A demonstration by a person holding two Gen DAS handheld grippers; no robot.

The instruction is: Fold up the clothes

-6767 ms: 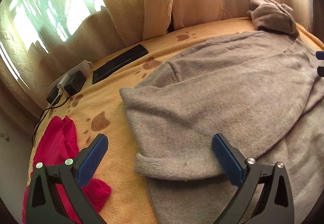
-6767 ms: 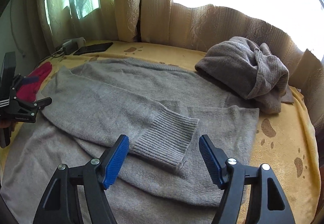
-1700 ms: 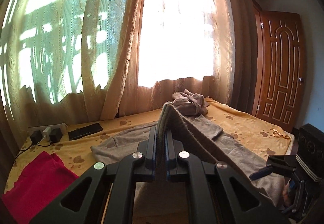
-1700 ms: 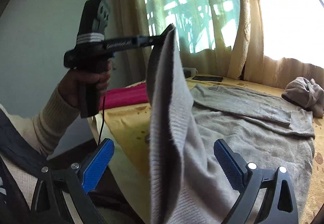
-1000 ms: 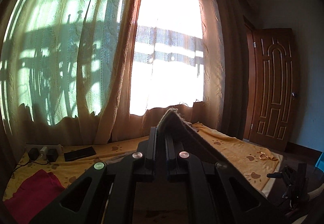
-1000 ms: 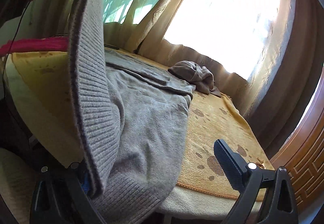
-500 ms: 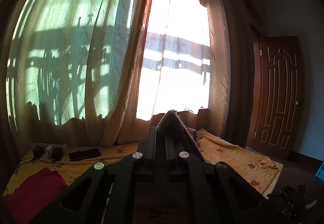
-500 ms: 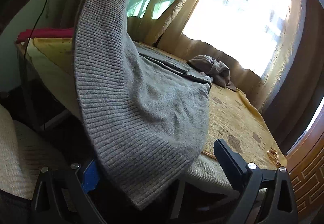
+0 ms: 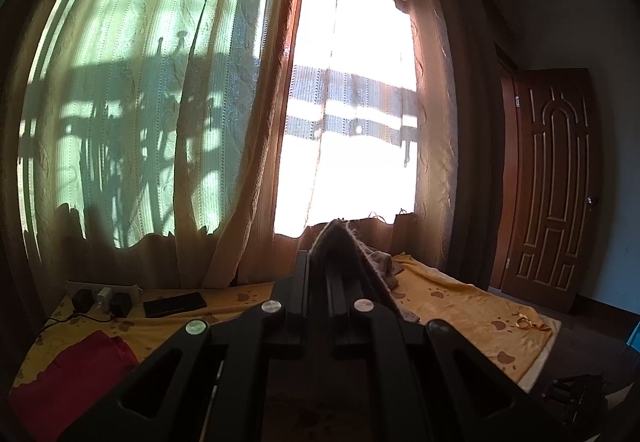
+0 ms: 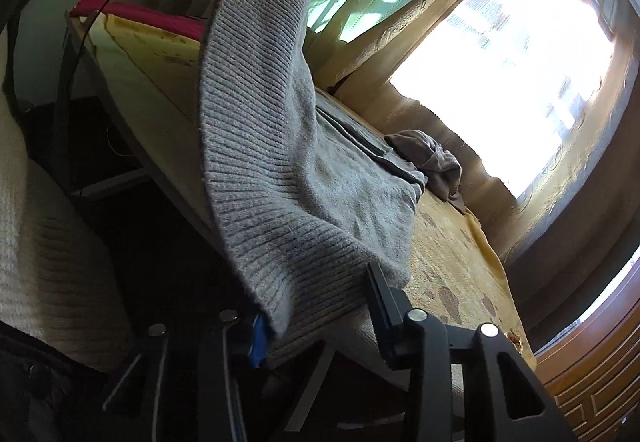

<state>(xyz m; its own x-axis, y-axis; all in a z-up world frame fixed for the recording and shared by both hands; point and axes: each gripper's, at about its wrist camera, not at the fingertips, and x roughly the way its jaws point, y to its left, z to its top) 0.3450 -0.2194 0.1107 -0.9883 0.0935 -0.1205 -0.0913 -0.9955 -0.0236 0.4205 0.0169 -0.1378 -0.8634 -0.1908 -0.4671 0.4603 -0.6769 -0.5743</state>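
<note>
The left gripper [image 9: 325, 262] is clenched on the grey sweater [image 10: 280, 162], lifted above the bed [image 9: 460, 302]. The right gripper [image 10: 316, 306] is released, its jaws around the hanging hem.

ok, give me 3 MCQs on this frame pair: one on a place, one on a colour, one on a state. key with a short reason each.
1. Where does the black phone lie?
A. on the yellow paw-print bed cover, near the power strip
B. on the floor by the door
C. on top of the red cloth

2. What colour is the flat cloth at the bed's left corner?
A. blue
B. red
C. white

3. What state is the left gripper in?
A. wide open, empty
B. shut on the grey knitted sweater
C. out of view

Key: 1 A, the phone rests on the cover beside the strip and chargers. 2 B, it reads red in both views. 3 B, the fingers are pressed together with grey knit pinched between them and rising past the tips.
</note>
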